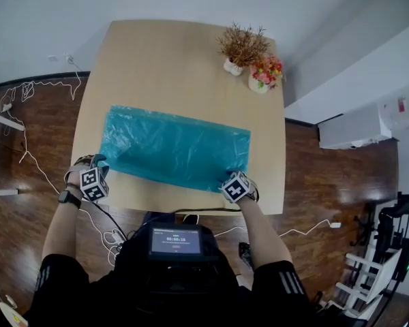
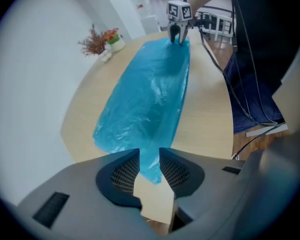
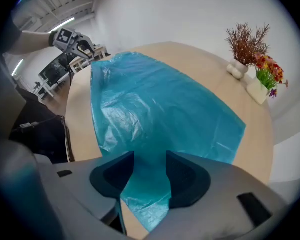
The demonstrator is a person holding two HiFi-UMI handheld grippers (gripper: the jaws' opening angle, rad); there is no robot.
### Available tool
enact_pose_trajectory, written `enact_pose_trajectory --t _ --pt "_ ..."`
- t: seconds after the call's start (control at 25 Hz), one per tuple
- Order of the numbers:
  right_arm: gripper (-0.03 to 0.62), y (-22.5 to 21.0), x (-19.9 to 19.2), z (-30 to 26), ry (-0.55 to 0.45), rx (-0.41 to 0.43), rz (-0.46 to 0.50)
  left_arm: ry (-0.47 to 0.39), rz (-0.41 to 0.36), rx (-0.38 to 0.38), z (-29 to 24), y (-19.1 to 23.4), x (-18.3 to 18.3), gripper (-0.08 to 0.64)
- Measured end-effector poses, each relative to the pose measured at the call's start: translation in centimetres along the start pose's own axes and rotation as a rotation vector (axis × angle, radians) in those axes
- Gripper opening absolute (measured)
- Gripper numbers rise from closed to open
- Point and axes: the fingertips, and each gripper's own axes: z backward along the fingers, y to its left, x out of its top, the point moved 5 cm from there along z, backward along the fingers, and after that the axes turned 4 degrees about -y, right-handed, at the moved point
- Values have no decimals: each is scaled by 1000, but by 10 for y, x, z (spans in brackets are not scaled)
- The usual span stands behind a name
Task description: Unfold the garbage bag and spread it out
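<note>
Head view: bag (image 1: pixel 174 147), blue, lies flat on the table (image 1: pixel 177 60), on the half nearer the person. Its long axis runs left to right, with the right end slightly closer to the person. The whole outline shows only here. The left gripper (image 1: pixel 97 163) sits at the near left corner and the right gripper (image 1: pixel 230 179) at the near right corner. At the far right table corner are two white pots, well apart from the bag: pot (image 1: pixel 233 65) holds dry brown twigs and pot 2 (image 1: pixel 258 84) holds pink and red flowers. A screen (image 1: pixel 175 240) is at the person's chest, and cables (image 1: pixel 27 114) lie on the wood floor. Jaw gap not readable here. Left gripper view: jaws narrowly apart, not closed. The bag's pointed corner lies in the gap with bare table below it, and the bag stretches lengthwise away to the other gripper. Right gripper view: jaws wider apart, not clamped. Flat film fills the gap and its edge reaches past the jaws towards the camera. The bag fans out to the far gripper, with the pots at right.
</note>
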Motion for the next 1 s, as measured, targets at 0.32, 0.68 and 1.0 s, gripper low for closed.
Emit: enact_pose_trajectory --t 0.32,0.68,1.0 --pt "230 4 2 -6 -11 12 -24 -97 182 100 38 50 17 129" --pt "229 4 0 -5 4 5 -41 -96 297 -48 -24 51 58 140" --pt "229 4 0 -5 29 24 -41 27 286 -219 -85 7 39 139"
